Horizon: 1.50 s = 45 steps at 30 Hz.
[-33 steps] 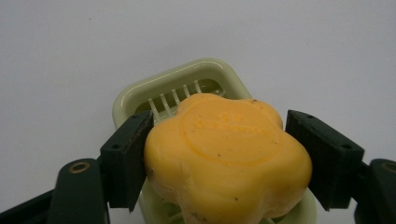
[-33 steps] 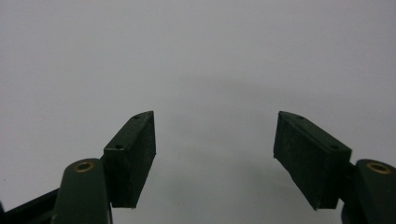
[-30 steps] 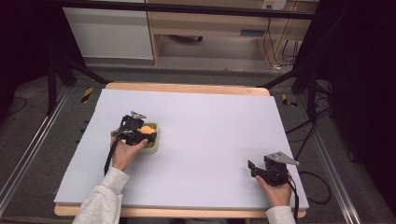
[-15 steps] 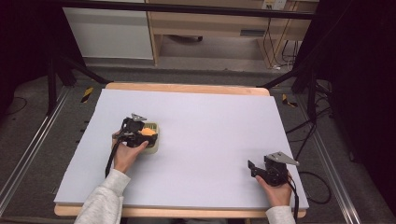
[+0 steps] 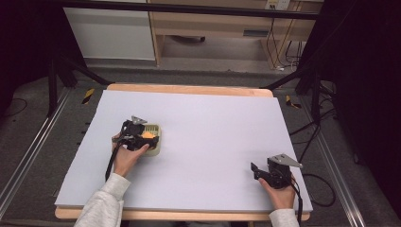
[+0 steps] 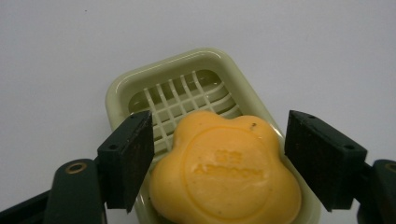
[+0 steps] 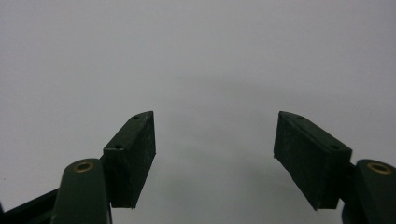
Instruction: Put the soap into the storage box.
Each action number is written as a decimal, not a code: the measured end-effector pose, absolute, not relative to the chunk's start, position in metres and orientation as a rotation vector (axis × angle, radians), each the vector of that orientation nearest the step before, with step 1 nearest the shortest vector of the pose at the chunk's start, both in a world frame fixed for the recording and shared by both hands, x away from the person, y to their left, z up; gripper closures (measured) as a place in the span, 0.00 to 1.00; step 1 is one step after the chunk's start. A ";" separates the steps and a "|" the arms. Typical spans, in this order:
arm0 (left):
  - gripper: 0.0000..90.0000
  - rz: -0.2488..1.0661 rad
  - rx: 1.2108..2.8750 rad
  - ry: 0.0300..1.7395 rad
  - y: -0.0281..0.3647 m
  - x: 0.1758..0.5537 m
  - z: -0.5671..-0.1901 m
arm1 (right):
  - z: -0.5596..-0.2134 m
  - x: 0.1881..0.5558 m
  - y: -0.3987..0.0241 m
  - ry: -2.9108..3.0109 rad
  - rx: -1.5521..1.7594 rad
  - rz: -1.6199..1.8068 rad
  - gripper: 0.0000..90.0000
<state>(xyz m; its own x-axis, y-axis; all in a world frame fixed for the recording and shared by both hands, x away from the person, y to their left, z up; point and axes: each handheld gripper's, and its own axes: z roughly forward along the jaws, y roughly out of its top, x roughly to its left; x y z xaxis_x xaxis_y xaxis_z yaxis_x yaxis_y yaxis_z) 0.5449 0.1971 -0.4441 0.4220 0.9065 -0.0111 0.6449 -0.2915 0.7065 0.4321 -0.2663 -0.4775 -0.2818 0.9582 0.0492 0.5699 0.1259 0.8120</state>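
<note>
- The left gripper (image 5: pixel 147 137) hangs over the soap dish (image 5: pixel 155 147), on the left half of the table (image 5: pixel 213 123). Its jaws have just been opening and now stand apart, one on each side of the soap (image 6: pixel 226 170), with a thin gap at either side, so the pads press on nothing.
- The soap, orange and flower-shaped, lies in the dish at the end nearer the gripper, between the two jaws.
- The left gripper view shows what the high view does not: raised lettering stamped in the soap's round middle, too soft to read, and the dish's (image 6: pixel 140 81) white grid floor, bare at the far end.
- The high view shows the person's left hand (image 5: pixel 126 158) just below the dish, holding that gripper.
- The right gripper (image 5: pixel 256 171) sits well apart from the dish, near the table's lower right corner; its jaws are spread wide with nothing between them.
- The right gripper view shows bare pale tabletop (image 7: pixel 201 60) ahead of those jaws.
- Nothing stands between the dish and either gripper.
</note>
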 end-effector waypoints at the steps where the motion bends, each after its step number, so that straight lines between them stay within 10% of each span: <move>1: 0.25 0.527 2.049 1.301 0.197 0.544 -0.443 | -0.478 0.432 -0.266 1.914 1.465 1.024 0.33; 45: 0.28 0.618 1.947 1.280 0.277 0.468 -0.454 | -0.484 0.432 -0.274 1.911 1.536 0.988 0.29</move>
